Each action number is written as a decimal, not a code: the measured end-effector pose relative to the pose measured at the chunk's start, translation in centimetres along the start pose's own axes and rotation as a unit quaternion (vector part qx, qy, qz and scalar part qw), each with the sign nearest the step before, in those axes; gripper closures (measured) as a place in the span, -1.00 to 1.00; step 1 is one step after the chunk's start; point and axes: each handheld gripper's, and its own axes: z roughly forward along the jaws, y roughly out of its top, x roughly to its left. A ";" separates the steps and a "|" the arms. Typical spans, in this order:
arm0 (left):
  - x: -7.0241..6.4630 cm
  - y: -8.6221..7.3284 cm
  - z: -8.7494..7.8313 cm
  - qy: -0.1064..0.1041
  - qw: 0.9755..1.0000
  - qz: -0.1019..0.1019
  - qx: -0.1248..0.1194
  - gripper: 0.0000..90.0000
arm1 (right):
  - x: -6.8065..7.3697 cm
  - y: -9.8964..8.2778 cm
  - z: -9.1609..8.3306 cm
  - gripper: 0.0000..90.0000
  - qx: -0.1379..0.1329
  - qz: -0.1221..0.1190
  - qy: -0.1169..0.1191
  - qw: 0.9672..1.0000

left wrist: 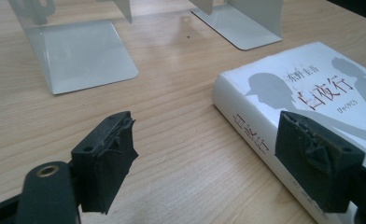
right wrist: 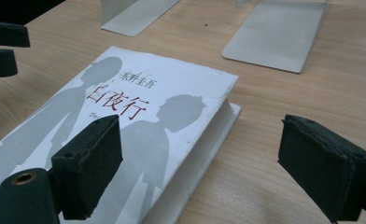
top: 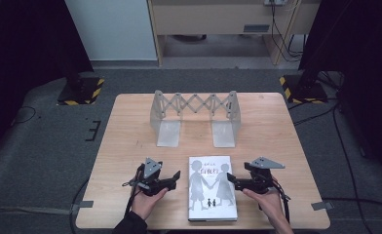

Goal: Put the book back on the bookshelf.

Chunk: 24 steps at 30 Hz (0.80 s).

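We have the left gripper (top: 175, 176) and right gripper (top: 231, 179) flanking the book (top: 211, 187) – both wide, holding nothing. The book lies flat on the tabletop (top: 130, 146), nearer us than the bookend rack (top: 195, 117). We're approaching; next, probably, each gripper closes on a book edge – then lifts.

A grey metal expanding bookend rack (top: 195, 117), two upright end plates joined by a scissor lattice, stands near the far edge of the light wooden surface (top: 130, 146), its two flat feet pointing toward the near edge. Grey carpet floor (top: 43, 146) surrounds the surface, with two black-and-yellow striped stand bases (top: 82, 90) beyond its far corners.
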 end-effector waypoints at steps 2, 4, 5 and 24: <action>-0.2 0.0 0.1 -0.004 1.000 0.002 0.004 -0.55 | 0.3 -0.2 0.3 -0.66 0.006 0.006 0.007 1.000; -0.5 -0.1 0.4 -0.005 1.000 0.006 0.009 -0.53 | 0.3 -0.3 0.4 -0.64 0.008 0.004 0.008 1.000; -0.7 -0.2 0.5 -0.006 1.000 0.010 0.013 -0.52 | 0.4 -0.4 0.5 -0.62 0.011 0.004 0.009 1.000; -2.9 -0.6 1.9 -0.039 0.998 0.023 0.036 -0.53 | 1.0 -1.3 1.5 -0.33 0.028 0.024 0.050 0.998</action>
